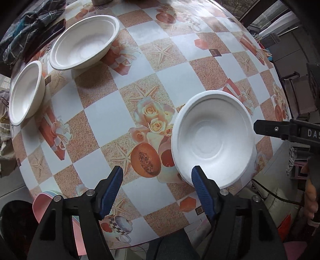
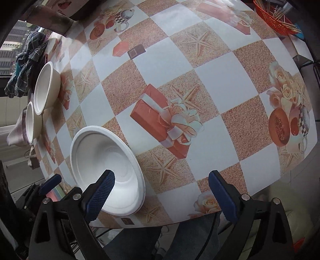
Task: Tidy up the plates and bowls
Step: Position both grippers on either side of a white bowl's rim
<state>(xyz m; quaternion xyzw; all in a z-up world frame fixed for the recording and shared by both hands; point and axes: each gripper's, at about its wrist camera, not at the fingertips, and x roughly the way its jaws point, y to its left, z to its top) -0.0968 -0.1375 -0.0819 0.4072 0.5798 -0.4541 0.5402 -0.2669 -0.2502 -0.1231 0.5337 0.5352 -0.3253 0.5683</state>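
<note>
Bowls (image 1: 213, 138) on checkered floral tablecloth (image 1: 170, 80)

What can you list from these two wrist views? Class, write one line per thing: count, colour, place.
near bowl: one, white, at the table's near edge, upright, between the two grippers
far bowls: two, white, side by side at the far left edge, upright
table: one, checked white-and-tan cloth with starfish, gift-box and rose prints
plaid cloth: one, dark blue-grey, beyond the far bowls
red basket: one, holds thin sticks, far right corner
pink plates: pastel stack, partly hidden under the left gripper
left gripper: black, blue fingers, open, empty
right gripper: black, blue fingers, open, one finger over the near bowl
</note>
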